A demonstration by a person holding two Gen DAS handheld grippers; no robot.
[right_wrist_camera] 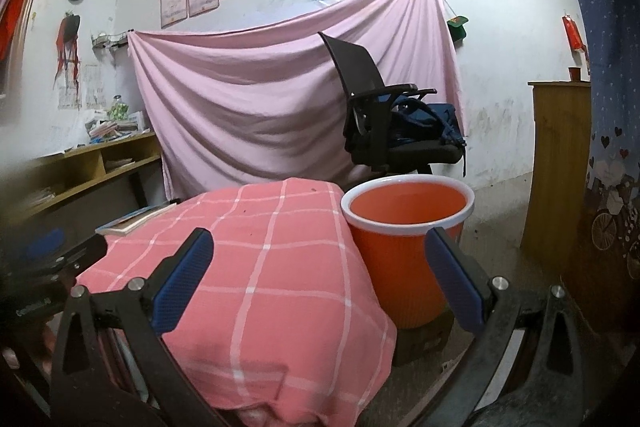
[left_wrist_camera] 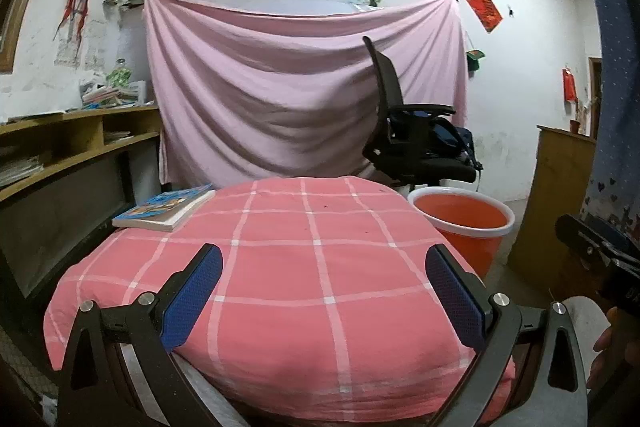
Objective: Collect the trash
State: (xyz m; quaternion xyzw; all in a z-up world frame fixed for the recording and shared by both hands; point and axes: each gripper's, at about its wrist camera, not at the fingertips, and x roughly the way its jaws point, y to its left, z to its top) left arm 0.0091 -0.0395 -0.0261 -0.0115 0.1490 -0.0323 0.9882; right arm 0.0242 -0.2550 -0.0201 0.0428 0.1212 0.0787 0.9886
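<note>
Both grippers, left (left_wrist_camera: 324, 297) and right (right_wrist_camera: 318, 283), hang wide apart and empty over a pink checked cloth (left_wrist_camera: 280, 267); no trash shows, and the orange bin (right_wrist_camera: 404, 239) sits right of centre, nearer the right gripper

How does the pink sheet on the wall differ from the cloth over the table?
The wall sheet is plain pale pink and hangs pinned at its corners, sagging in folds. The table cloth is salmon with a white grid and lies draped smooth over the table. Both are pinkish fabric.
</note>
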